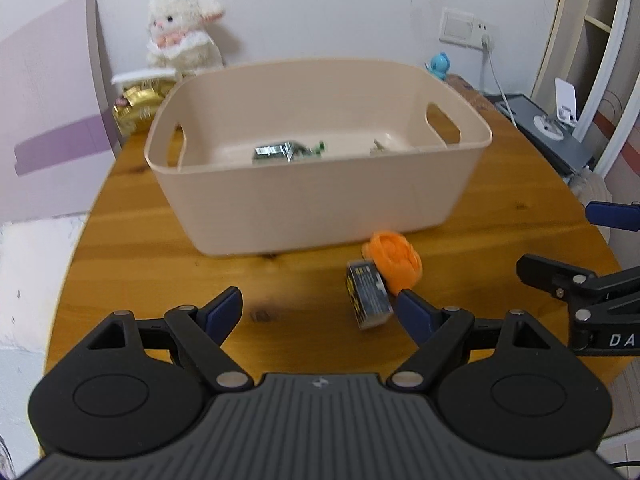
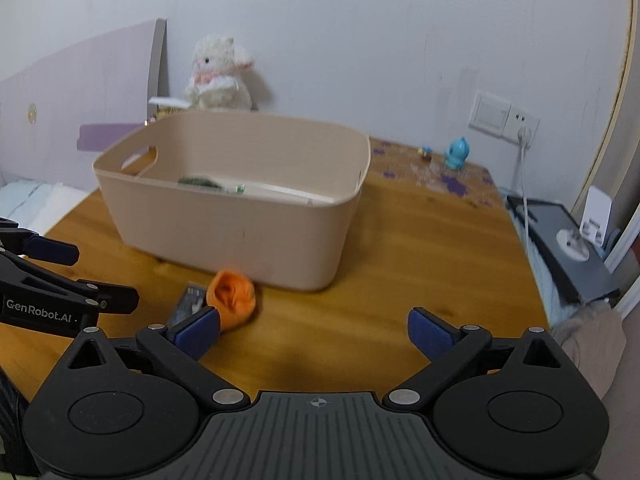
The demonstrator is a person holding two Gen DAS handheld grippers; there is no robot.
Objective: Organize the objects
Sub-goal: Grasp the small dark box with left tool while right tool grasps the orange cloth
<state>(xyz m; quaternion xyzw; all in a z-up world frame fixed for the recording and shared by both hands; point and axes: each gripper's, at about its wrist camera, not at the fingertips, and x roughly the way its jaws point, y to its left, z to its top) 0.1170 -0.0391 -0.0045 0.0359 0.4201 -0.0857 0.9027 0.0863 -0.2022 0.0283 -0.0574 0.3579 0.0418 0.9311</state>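
Wooden desk [image 1: 132, 248] with open bin, two loose items in front, both hand-held grippers released.

The beige bin [image 1: 320, 200] stands mid-desk and holds a foil packet [image 1: 276, 151] and other small items too blurred to identify. A white plush toy [image 1: 182, 28] sits behind it against the wall, beside a gold-wrapped package [image 1: 136, 110]; a blue figurine [image 1: 438, 65] stands at the back right near the wall socket [image 1: 468, 28]. Just before the bin's front wall lies an orange rolled cloth item [image 1: 394, 260], touching a small dark box [image 1: 368, 300]. The left hand-held gripper [image 1: 320, 312] is spread wide, its right finger just beside the box. The right hand-held gripper [image 2: 314, 332] is likewise spread and empty.
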